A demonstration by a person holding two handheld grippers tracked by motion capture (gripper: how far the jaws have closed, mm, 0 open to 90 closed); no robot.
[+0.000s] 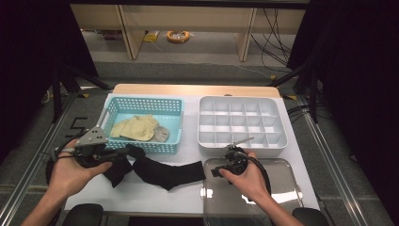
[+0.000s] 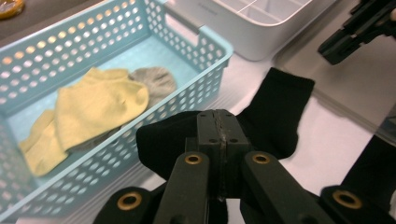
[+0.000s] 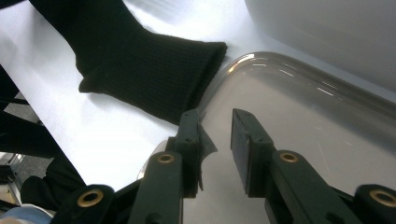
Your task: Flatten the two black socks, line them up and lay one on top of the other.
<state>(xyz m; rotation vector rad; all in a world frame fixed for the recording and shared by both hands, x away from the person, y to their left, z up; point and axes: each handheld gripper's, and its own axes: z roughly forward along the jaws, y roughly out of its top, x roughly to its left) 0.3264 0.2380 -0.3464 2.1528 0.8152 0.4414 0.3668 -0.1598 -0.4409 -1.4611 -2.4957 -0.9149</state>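
- Left gripper (image 1: 123, 153), held in the left hand (image 1: 70, 172) at the near left: black jaws pressed together, pinching dark fabric.
- Right gripper (image 3: 215, 135), held in the right hand (image 1: 248, 181): jaws parted, nothing between them, angled low.

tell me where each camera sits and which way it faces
High view: above the person's side, looking forward and down on the table; both hands, the left tool and right tool show.
Left gripper view: rides the left tool, looking along its shut jaws, clamped on a black sock, toward the basket.
Right gripper view: rides the right tool, looking past its parted jaws over the clear tray at the other sock's cuff.
Shared: the left gripper and high views both show the basket, the yellow sock and the right tool.
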